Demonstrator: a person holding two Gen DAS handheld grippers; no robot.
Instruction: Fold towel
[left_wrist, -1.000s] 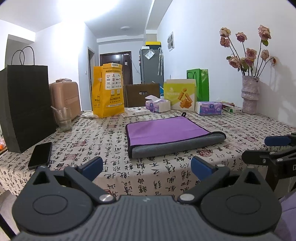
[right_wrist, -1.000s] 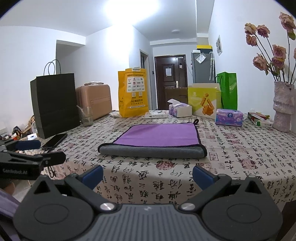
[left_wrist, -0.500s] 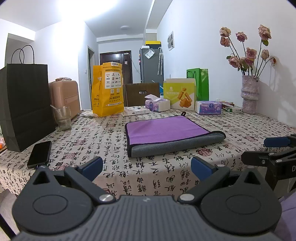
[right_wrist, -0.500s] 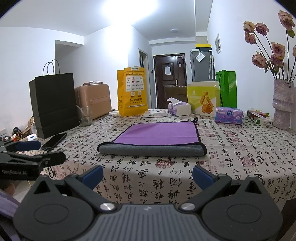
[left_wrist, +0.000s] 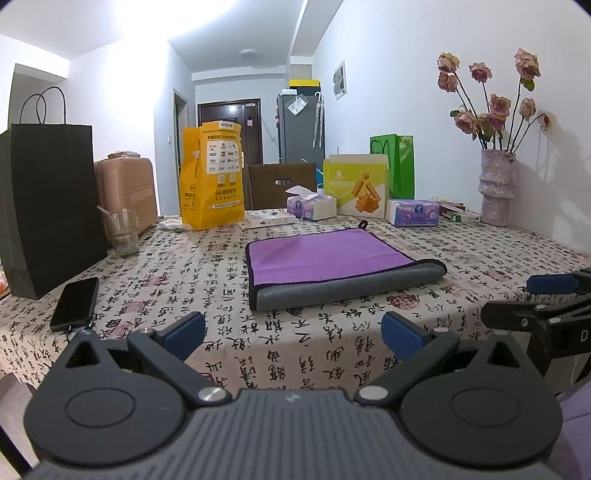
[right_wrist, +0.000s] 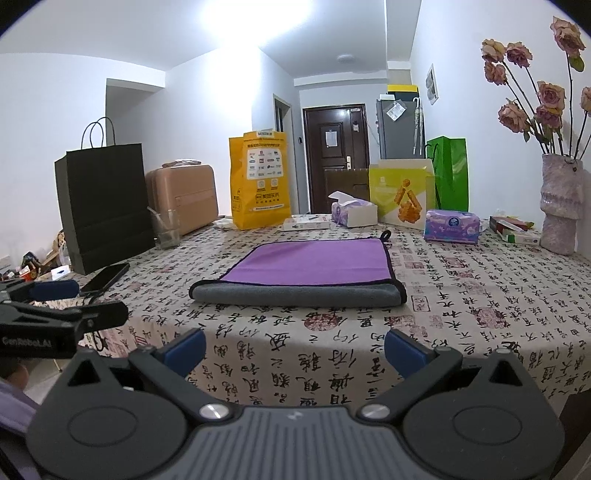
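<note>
Both grippers, left gripper (left_wrist: 291, 330) and right gripper (right_wrist: 295, 349), gape empty short of the folded towel (left_wrist: 332, 264).

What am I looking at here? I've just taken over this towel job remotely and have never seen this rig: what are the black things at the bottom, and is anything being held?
There is no robot arm. A person holds a two-finger gripper in each hand, and each carries a wide-angle camera looking forward along its fingers. One picture is from the left gripper, the other from the right gripper. The black shapes with blue pads at the bottom are each camera's own fingers. Both grippers are open and hold nothing, hovering at the near edge of the table. On its patterned cloth lies the towel, purple on top, grey at the folded near edge, untouched. Also there: a phone, a glass, tissue packs, bags and a vase of flowers.
</note>
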